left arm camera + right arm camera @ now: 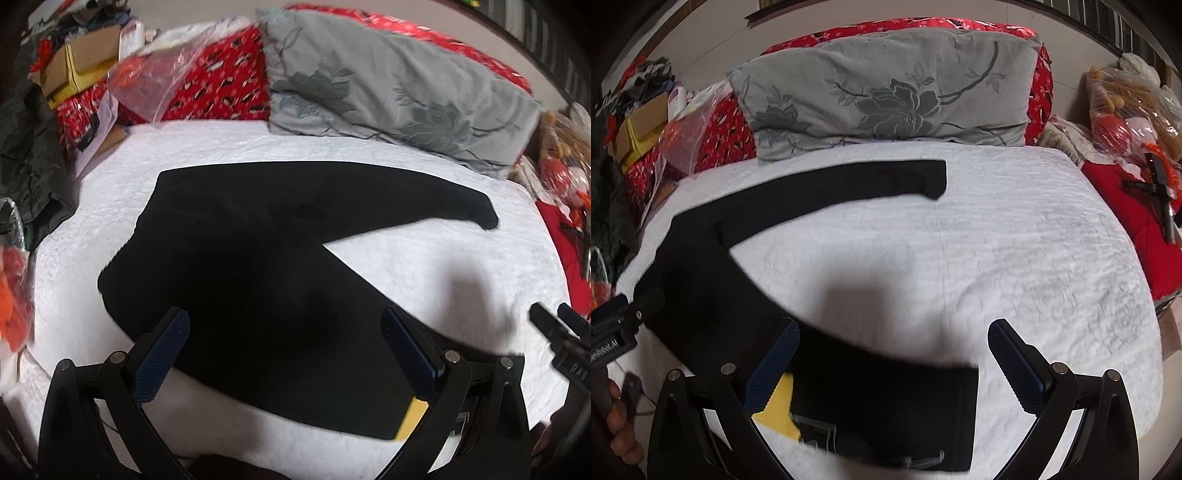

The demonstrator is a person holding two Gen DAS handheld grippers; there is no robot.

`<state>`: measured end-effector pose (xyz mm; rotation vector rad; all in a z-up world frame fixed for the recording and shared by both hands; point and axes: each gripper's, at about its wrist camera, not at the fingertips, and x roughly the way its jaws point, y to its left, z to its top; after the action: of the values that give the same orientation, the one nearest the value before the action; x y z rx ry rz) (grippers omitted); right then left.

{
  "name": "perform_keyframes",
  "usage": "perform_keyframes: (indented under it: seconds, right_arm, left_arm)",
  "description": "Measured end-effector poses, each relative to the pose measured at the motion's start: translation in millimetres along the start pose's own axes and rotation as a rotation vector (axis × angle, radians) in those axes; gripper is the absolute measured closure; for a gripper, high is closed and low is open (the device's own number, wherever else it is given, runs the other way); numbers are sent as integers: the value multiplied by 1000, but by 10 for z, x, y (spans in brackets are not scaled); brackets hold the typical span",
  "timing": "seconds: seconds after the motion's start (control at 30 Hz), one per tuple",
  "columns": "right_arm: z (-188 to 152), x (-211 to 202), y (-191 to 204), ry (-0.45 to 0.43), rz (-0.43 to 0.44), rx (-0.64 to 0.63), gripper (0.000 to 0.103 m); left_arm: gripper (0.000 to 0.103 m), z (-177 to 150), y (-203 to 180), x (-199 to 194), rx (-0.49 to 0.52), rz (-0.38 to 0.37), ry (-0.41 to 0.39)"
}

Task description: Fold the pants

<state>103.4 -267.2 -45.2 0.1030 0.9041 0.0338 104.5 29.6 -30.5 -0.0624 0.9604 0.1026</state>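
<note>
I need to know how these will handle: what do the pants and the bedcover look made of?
The pants look like a soft matte black knit, possibly fleece: no sheen and they lie limp and flat. The bedcover looks like white quilted cotton, given its puckered, stitched texture. Neither fibre can be confirmed by sight.

My left gripper [284,328] has matt black plastic arms, round bright metal pins at its joints, and dark blue pads [164,363] with a fine knurled, rubbery-looking grain; my right gripper [892,336] is built the same. The pants [258,266] are matt black cloth, smooth and lint-free. Under them the bedspread [1015,251] is white cloth with a puckered, quilted texture. At twelve o'clock the pillow [886,92] is soft grey fabric with stitched flowers. At ten o'clock a plastic bag [151,81] looks clear, crinkled and glossy, beside a dull brown cardboard box [85,59].
</note>
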Motion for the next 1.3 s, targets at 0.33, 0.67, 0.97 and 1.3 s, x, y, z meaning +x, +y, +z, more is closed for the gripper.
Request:
perform_keyframes:
  seconds: [0.33, 0.67, 0.97, 1.3]
  right_arm:
    - [1122, 848, -508, 27, -36, 31, 0]
    - [1565, 1772, -971, 133, -4, 171, 0]
    - [1615, 2186, -834, 192, 129, 163, 3]
    - [1645, 1776, -582, 110, 142, 21, 87]
  left_arm:
    - [0, 1285, 1051, 765, -144, 44, 172]
    - [0, 1427, 1890, 1584, -365, -17, 332]
    - [13, 1486, 1751, 2124, -380, -71, 413]
    - [72, 1627, 1692, 1616, -353, -34, 301]
